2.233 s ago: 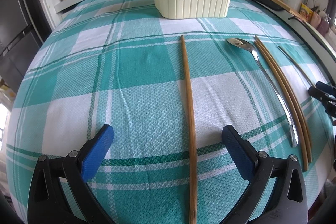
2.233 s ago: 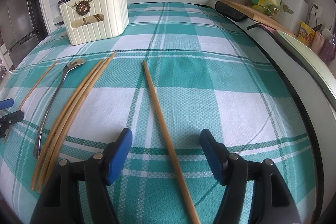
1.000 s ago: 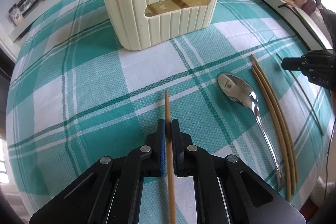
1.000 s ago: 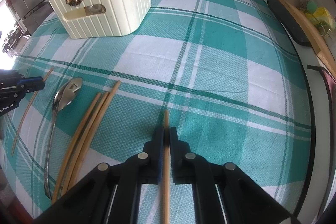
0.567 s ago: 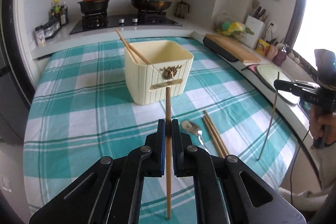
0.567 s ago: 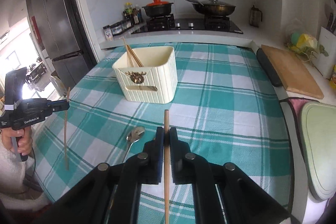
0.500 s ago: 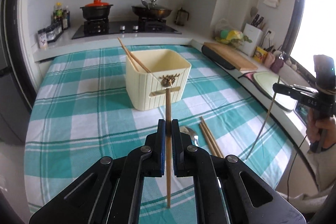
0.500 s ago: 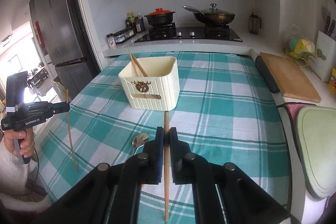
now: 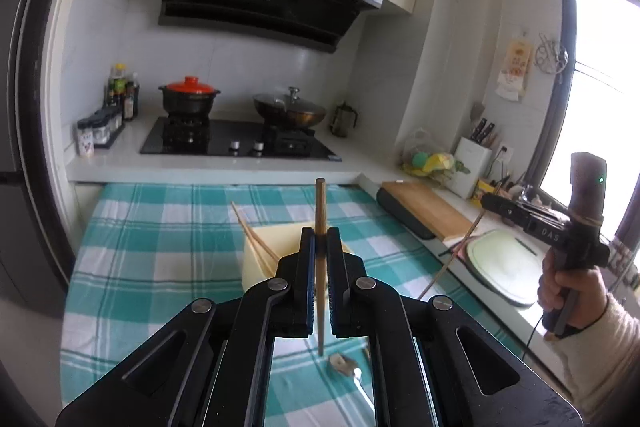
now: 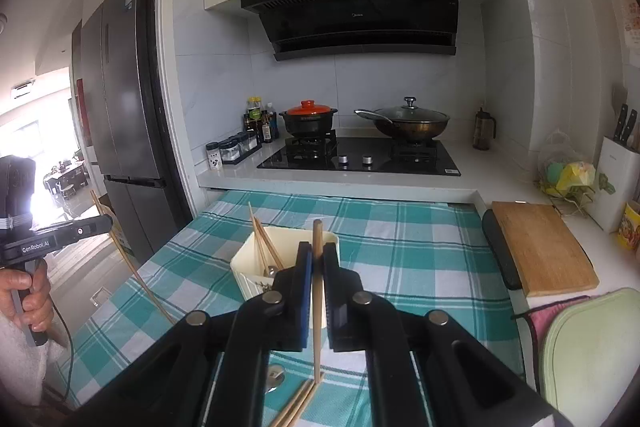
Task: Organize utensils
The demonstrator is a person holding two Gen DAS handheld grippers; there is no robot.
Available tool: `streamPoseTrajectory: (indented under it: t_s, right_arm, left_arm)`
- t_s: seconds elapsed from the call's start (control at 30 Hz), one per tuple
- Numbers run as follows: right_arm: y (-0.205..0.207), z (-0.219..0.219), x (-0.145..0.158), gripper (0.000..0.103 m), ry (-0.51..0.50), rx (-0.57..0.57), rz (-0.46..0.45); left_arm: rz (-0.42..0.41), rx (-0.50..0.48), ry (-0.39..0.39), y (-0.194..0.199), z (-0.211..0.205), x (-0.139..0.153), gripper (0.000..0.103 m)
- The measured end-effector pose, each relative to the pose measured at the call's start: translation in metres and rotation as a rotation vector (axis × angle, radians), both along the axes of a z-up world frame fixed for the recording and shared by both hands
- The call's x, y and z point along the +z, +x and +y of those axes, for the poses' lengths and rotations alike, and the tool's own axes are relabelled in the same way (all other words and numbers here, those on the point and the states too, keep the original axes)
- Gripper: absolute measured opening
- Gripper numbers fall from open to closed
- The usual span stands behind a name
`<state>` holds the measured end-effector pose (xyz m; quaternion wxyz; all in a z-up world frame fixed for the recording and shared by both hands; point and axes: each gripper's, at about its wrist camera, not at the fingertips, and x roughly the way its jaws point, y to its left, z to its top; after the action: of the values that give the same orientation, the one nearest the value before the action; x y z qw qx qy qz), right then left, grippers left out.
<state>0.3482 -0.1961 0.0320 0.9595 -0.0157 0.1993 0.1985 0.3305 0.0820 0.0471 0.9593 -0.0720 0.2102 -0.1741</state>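
High over the checked tablecloth (image 9: 160, 247), my left gripper (image 9: 320, 233) is shut on a wooden chopstick (image 9: 320, 203) that stands upright between its pads. The cream holder (image 9: 256, 267) sits just beyond and below it, with chopsticks (image 9: 250, 237) leaning inside. My right gripper (image 10: 317, 247) is shut on a second chopstick (image 10: 317, 347), also upright, above the holder (image 10: 248, 267). Each view shows the other gripper (image 9: 486, 201) (image 10: 106, 221) at its side, its chopstick hanging slanted. A spoon (image 9: 344, 365) and two loose chopsticks (image 10: 300, 403) lie on the cloth.
A hob with a red-lidded pot (image 10: 308, 117) and a wok (image 10: 412, 119) runs along the back counter. A wooden cutting board (image 10: 540, 251) and a pale green board (image 10: 592, 347) lie right of the table. A fridge (image 10: 120, 87) stands left. A hand (image 9: 568, 287) holds the right gripper.
Both grippers have risen well off the table with their chopsticks and tipped up toward level. The holder now sits low in both views, partly behind the fingers.
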Motion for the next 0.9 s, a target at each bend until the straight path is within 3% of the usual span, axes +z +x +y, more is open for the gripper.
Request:
streamPoseTrajectory:
  t_s: [0.2, 0.33, 0.6, 0.67, 0.8, 0.83, 0.87, 0.9]
  right_arm:
    - [0.041, 0.033, 0.04, 0.006, -0.007, 0.015, -0.154]
    - [0.066, 0.059, 0.035, 0.006, -0.001, 0.058, -0.192]
    - [0.156, 0.097, -0.04, 0.006, -0.074, 0.079, 0.143]
    - [0.176, 0.101, -0.055, 0.006, -0.072, 0.08, 0.207]
    - [0.198, 0.105, -0.077, 0.007, -0.063, 0.071, 0.251]
    - [0.2, 0.105, -0.079, 0.008, -0.052, 0.068, 0.244]
    - [0.2, 0.105, -0.08, 0.014, -0.044, 0.059, 0.236]
    - [0.199, 0.104, -0.08, 0.031, -0.032, 0.05, 0.235]
  left_arm:
    - [-0.126, 0.089, -0.002, 0.062, -0.009, 0.028, 0.004]
    - [-0.071, 0.108, 0.032, 0.113, -0.023, 0.003, 0.004]
    - [0.284, 0.079, 0.073, 0.191, -0.037, -0.084, 0.003]
    - [0.334, 0.076, 0.064, 0.201, -0.037, -0.098, 0.004]
    - [0.37, 0.077, 0.067, 0.209, -0.041, -0.113, 0.004]
    - [0.368, 0.088, 0.068, 0.207, -0.042, -0.114, 0.009]
    - [0.368, 0.093, 0.061, 0.204, -0.04, -0.113, 0.022]
    - [0.367, 0.092, 0.05, 0.199, -0.038, -0.112, 0.031]
